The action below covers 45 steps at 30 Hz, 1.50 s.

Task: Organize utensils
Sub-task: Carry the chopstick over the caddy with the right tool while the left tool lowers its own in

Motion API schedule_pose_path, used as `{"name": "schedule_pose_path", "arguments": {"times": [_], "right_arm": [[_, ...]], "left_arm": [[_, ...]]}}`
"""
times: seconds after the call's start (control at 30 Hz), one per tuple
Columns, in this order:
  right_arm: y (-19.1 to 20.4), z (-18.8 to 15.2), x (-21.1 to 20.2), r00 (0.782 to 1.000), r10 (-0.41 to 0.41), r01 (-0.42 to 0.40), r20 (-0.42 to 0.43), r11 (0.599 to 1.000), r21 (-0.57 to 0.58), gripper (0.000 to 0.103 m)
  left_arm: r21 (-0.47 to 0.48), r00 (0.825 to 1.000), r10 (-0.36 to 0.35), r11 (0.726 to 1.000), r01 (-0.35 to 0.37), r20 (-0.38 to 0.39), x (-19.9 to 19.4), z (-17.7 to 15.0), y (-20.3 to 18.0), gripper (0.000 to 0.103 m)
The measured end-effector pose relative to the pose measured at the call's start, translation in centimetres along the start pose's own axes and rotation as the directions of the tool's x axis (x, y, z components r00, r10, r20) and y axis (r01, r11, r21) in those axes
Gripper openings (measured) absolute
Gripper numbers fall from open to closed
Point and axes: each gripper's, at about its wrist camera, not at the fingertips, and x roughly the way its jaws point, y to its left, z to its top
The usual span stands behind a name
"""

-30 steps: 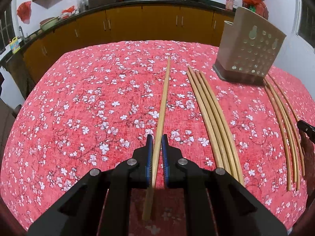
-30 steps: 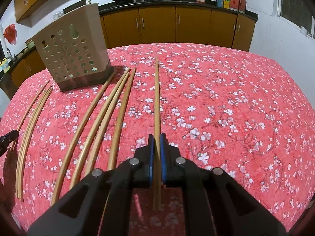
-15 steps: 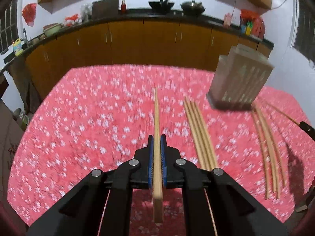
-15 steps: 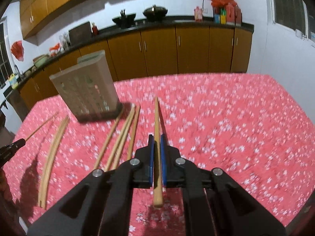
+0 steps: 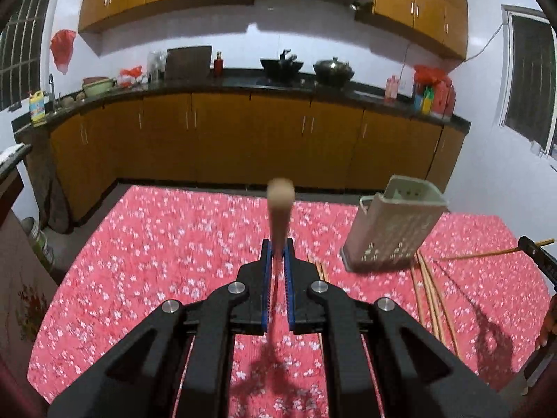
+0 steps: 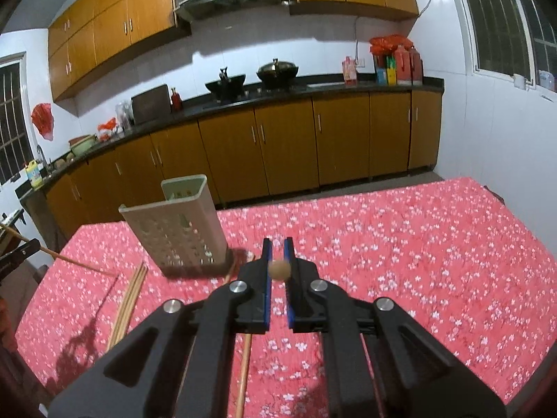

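Observation:
My left gripper [image 5: 277, 247] is shut on a wooden chopstick [image 5: 279, 209], lifted above the table and pointing toward the camera. My right gripper [image 6: 277, 249] is shut on another wooden chopstick [image 6: 278, 270], seen end-on. A beige perforated utensil holder [image 5: 393, 230] stands on the red floral tablecloth [image 5: 156, 244], right of my left gripper; it also shows in the right wrist view [image 6: 175, 230], left of my right gripper. More chopsticks [image 5: 430, 296] lie on the cloth by the holder, also seen in the right wrist view [image 6: 128, 296].
Each gripper appears at the edge of the other's view, holding its chopstick [image 5: 487, 253] [image 6: 52, 254]. Another chopstick [image 6: 243, 372] lies under my right gripper. Wooden kitchen cabinets [image 5: 261, 139] and a dark counter with woks [image 6: 250, 80] stand behind the table.
Both grippers have risen and tilted up from the table with their chopsticks. The view has swung from the tabletop to the cabinets and wall.

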Motion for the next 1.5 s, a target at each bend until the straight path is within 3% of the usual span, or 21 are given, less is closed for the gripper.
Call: {"name": "schedule_pose_path", "arguments": {"times": [0.27,0.43,0.57,0.7,0.83,1.0,1.2,1.5], "right_arm": [[0.3,2.0,-1.3,0.997,-0.004,0.005,0.080,1.000,-0.004,0.007],[1.0,6.4,-4.0,0.979,0.034,-0.036,0.200,0.999,0.004,0.007],[2.3,10.4,-6.3,0.947,0.099,-0.106,0.306,0.994,0.007,0.007],[4.0,12.9,-7.3,0.911,0.157,-0.169,0.381,0.986,0.000,0.007],[5.5,13.6,-6.1,0.897,0.183,-0.190,0.401,0.982,-0.023,0.007],[6.9,13.2,-2.2,0.910,0.187,-0.182,0.369,0.982,-0.048,0.007],[7.3,11.8,1.9,0.942,0.181,-0.175,0.281,0.983,-0.047,0.007],[7.5,9.8,3.8,0.958,0.193,-0.189,0.214,0.981,-0.037,0.010]], "left_arm": [[-0.017,0.999,0.024,1.000,-0.023,0.042,0.0,1.5,0.2,0.007],[-0.023,0.993,0.024,1.000,-0.022,0.115,-1.2,4.3,-0.2,0.007],[-0.024,0.976,0.000,1.000,0.005,0.218,-3.0,8.1,-1.7,0.007],[-0.037,0.947,-0.051,0.997,0.066,0.318,-4.7,11.3,-3.8,0.007],[-0.033,0.921,-0.100,0.992,0.121,0.377,-4.9,12.6,-6.2,0.007],[-0.026,0.924,-0.162,0.983,0.182,0.347,-2.2,11.7,-8.7,0.007],[-0.012,0.954,-0.175,0.983,0.183,0.243,2.0,9.5,-10.1,0.007],[-0.042,0.970,-0.187,0.980,0.196,0.155,4.5,8.3,-9.9,0.009]]}}
